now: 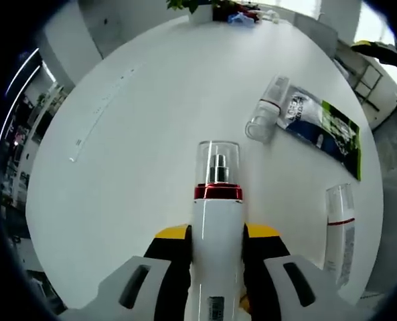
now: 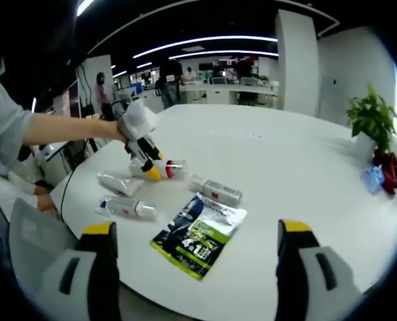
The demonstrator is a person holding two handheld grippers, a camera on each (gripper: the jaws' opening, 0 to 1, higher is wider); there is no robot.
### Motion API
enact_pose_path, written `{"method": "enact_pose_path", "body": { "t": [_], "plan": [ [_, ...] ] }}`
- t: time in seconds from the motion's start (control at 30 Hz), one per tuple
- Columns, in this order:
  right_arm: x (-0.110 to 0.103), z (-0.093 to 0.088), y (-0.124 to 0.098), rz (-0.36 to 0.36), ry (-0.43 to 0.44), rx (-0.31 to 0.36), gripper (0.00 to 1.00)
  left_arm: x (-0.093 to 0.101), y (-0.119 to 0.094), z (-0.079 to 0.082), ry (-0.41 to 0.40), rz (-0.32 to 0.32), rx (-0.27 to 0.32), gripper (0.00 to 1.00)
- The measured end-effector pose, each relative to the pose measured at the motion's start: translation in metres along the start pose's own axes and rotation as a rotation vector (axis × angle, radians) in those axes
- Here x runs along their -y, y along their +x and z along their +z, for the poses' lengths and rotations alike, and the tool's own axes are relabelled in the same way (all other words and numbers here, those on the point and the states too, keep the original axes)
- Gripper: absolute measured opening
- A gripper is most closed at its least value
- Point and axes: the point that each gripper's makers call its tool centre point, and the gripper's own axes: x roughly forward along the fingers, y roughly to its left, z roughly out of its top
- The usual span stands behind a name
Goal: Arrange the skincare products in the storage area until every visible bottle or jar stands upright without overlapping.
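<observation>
Left gripper view, left gripper (image 1: pixel 217 249) clamping pump bottle (image 1: pixel 217 231), pump under clear cap

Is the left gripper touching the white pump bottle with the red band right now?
Touching. In the left gripper view, the left gripper has its yellow-tipped jaws pressed against both sides of the white pump bottle, with no gap showing.

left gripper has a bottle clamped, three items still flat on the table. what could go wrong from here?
1. The left gripper holds the white bottle with the red band low on its body, so it might tip when released upright.
2. The clear-capped bottle lies against the sachet; grabbing it may drag the sachet.
3. The tube lies close to the table edge; a nudge could send it off.
</observation>
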Motion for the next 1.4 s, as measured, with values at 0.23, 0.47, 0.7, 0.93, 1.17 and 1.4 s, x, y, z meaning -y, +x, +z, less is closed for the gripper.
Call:
{"method": "enact_pose_path", "body": {
  "t": [0.23,0.47,0.7,0.93,1.17,1.4],
  "plan": [
    [-0.001,0.002,-0.002,0.001,-0.004,0.007,1.0,0.003,-0.006,0.0,0.025,0.014,0.023,0.25],
    [-0.006,0.004,-0.003,0.014,-0.009,0.016,1.0,0.004,-0.017,0.008,0.009,0.032,0.077,0.25],
    [-0.011,0.008,-0.002,0.037,-0.02,0.03,1.0,0.006,-0.037,0.019,-0.001,0.062,0.148,0.25],
    [-0.018,0.013,0.0,0.074,-0.012,0.046,1.0,0.015,-0.059,0.032,-0.016,0.083,0.238,0.25],
    [-0.032,0.024,0.004,0.154,0.058,0.09,0.97,0.034,-0.077,0.043,-0.044,0.069,0.313,0.25],
    [-0.036,0.031,0.01,0.177,0.049,0.1,0.92,0.053,-0.094,0.051,-0.064,0.056,0.382,0.25]
  ]
}}
